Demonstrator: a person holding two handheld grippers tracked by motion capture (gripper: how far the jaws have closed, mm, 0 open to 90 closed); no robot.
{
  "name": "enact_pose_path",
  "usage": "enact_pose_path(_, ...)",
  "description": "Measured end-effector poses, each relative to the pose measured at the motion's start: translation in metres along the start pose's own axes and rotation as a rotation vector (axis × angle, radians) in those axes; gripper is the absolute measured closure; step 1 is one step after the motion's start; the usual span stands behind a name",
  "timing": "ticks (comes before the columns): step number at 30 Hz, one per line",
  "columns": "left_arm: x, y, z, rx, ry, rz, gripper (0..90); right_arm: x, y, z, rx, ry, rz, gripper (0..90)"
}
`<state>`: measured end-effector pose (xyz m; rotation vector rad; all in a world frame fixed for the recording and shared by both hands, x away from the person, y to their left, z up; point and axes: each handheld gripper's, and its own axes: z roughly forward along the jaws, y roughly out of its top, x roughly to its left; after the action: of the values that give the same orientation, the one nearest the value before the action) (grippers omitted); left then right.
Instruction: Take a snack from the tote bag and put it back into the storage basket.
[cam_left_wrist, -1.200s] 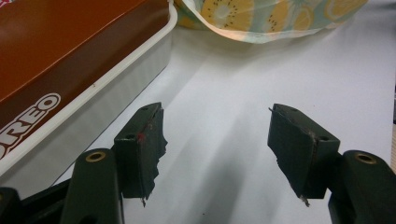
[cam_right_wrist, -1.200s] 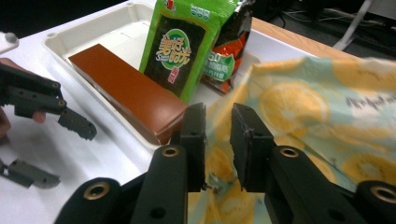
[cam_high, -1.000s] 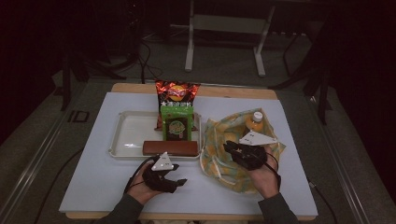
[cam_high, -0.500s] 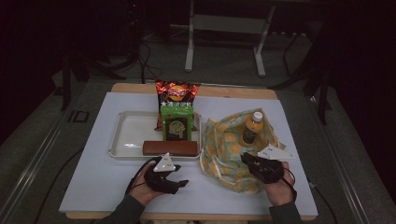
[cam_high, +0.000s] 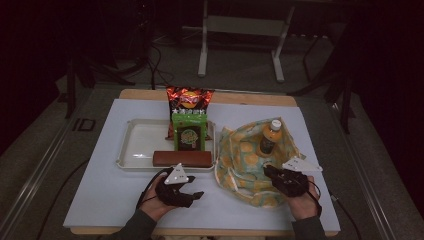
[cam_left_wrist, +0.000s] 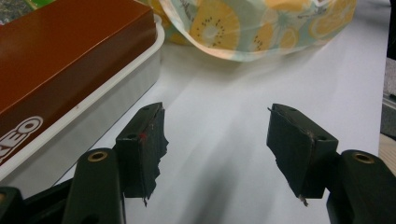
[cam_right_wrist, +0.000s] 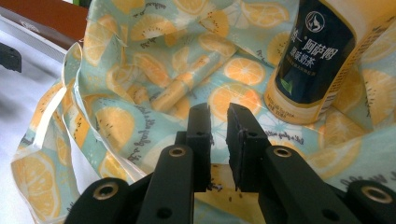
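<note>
2 grippers work low over the white surface (cam_high: 110, 200). The left gripper (cam_left_wrist: 217, 140) holds its fingers wide apart with nothing between them, just in front of the tray (cam_high: 135, 132). The right gripper (cam_right_wrist: 218, 128) has its fingers nearly together, a narrow gap left, over the fruit-print cloth bag (cam_high: 240, 160); whether they pinch the fabric cannot be told. Beyond, 1 bottle (cam_high: 269, 137) stands upright on that bag. The tray carries 1 brown box (cam_high: 182, 158), 1 green packet (cam_high: 189, 132) and 1 red snack bag (cam_high: 189, 98).

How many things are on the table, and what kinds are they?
Snack packs: 3 - red chip bag, green pack, brown box
Bottles: 1 - bottle
Cloths: 1 - fruit-print cloth
Trays: 1 - white tray
Total: 6
</note>
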<state>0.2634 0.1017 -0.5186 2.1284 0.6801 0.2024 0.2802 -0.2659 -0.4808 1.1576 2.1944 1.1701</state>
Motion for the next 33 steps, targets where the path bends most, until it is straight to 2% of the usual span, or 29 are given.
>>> enact_pose_path(4,-0.002,0.005,0.0,-0.007,-0.003,-0.003,36.3,-0.002,-0.001,0.0,-0.003,0.006,0.011,79.3)
enact_pose_path(9,-0.005,0.015,-0.003,-0.047,-0.009,-0.046,36.6,-0.004,-0.002,0.0,-0.01,0.012,0.022,78.5)
enact_pose_path(19,-0.008,0.039,-0.004,-0.063,0.002,-0.016,36.7,0.0,-0.003,0.004,-0.007,0.028,0.008,77.3)
enact_pose_path(23,-0.009,0.056,0.001,-0.069,-0.009,0.002,36.8,-0.001,-0.004,0.004,-0.004,0.027,0.013,77.1)
enact_pose_path(33,-0.008,0.088,0.026,-0.066,-0.051,0.006,35.6,-0.004,-0.007,0.005,0.001,0.025,0.021,76.7)
